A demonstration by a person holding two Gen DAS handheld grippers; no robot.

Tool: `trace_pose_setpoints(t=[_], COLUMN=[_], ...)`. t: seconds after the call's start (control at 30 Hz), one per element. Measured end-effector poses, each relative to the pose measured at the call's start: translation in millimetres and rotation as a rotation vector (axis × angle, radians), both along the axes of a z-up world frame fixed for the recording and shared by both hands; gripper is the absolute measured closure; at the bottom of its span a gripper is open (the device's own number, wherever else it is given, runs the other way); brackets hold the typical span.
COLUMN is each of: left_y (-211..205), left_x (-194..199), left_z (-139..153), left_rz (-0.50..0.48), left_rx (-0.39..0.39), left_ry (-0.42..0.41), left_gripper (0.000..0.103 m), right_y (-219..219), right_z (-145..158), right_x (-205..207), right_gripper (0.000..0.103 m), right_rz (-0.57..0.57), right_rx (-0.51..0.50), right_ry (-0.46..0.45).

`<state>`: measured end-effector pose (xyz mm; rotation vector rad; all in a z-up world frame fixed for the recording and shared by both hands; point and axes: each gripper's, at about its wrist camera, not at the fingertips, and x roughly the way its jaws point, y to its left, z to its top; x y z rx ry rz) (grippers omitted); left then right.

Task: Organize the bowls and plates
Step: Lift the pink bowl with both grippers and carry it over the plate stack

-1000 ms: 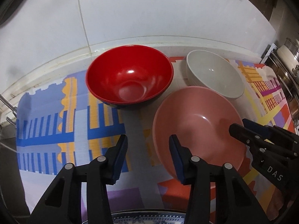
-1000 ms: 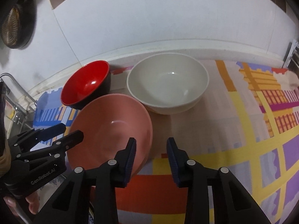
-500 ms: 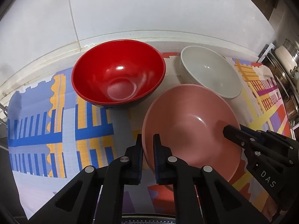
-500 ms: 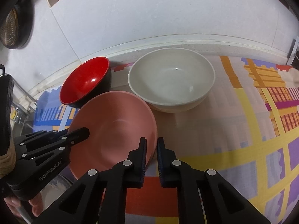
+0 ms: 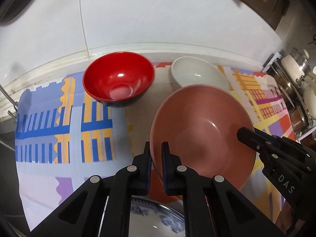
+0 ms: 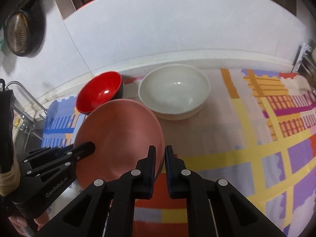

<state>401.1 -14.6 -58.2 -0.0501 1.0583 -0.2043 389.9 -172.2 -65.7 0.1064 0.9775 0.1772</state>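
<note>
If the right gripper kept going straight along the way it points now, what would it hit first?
Probably the patterned cloth just right of the pink bowl whose rim the right gripper clamps. The white bowl lies beyond that line; depth is uncertain.

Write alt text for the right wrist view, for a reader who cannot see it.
The right gripper is shut on the near right rim of a wide shallow pink bowl, while the left gripper grips its opposite rim. Behind it, on a colourful patterned mat against a white wall, stand a glossy red bowl and a deep white bowl.
</note>
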Motion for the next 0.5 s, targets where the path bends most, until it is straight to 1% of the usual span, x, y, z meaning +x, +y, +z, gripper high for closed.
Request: trace_pose_setpoints(t=[0.27,0.37,0.5], left_y=[-19,-27,-38], left_x=[-36,-50,-68], left_z=[28,35,38], left_rz=[-0.012,-0.022,-0.044], left_rx=[-0.015,-0.020,-0.034], left_ry=[-0.068,-0.081,-0.082], left_gripper=[0.092,0.092,0.091], right_y=[-17,-22,-32], right_z=[29,36,42], right_x=[-36,-48,-66], right_gripper=[0.092,0.092,0.092], right_rz=[-0.009,-0.015,-0.028], right_rx=[0.005,0.008,0.002], right_ry=[-0.051,-0.062,-0.073])
